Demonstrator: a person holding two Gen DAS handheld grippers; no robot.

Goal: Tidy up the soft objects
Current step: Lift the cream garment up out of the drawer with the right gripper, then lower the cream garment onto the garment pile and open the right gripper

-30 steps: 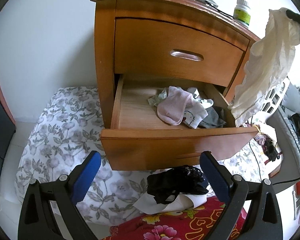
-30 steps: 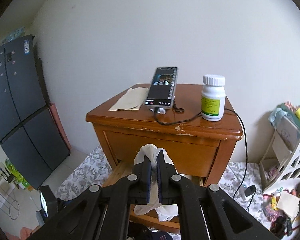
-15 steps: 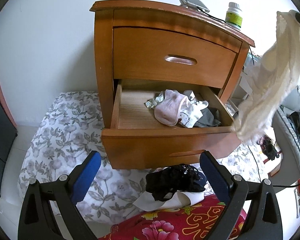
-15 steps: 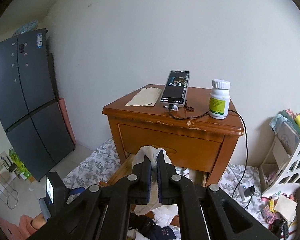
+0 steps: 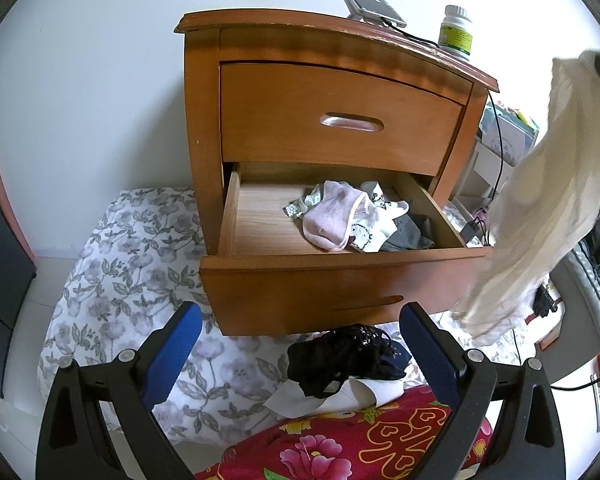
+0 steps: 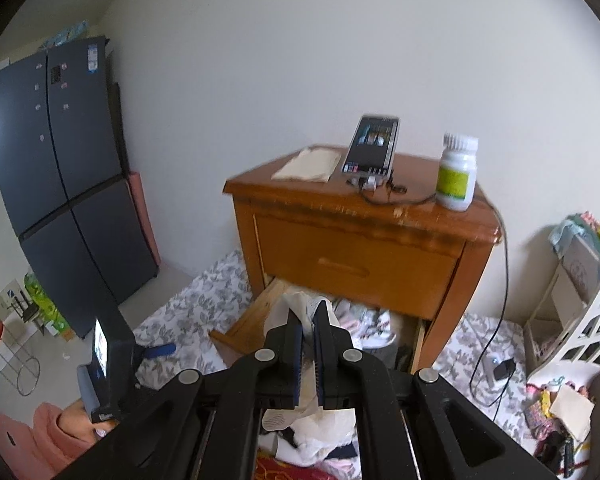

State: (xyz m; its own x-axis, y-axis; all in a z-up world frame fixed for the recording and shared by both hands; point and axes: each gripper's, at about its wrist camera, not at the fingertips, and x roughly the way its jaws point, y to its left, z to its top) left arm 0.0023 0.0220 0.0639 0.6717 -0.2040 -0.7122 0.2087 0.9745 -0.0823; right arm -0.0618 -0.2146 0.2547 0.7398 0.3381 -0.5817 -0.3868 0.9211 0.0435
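- right wrist view: right gripper [image 6: 308, 322] was clamped on a cream cloth [image 6: 300, 304], pads pinched tight with fabric bunched between them and hanging below.
- left wrist view: same cloth [image 5: 540, 208] hung in the air to the right of the nightstand [image 5: 300, 40], above and just beside the open drawer [image 5: 340, 268]'s right corner.
- left gripper [image 5: 300, 356] was empty, fingers [image 5: 172, 348] wide apart, hovering over a black garment [image 5: 340, 354] on the floor sheet.
- step, as i read it: carrying the cloth to the drawer, which already held socks [image 5: 332, 220] on its right side.
- next move likely needs the cloth brought over the drawer's bare left part, lowered, then released; a long limp piece could drape over the front edge.
- hard to tell: right gripper in the left view was cut off at the frame edge; cloth's lower end was blurred; the right view hid the drawer interior behind the fingers.
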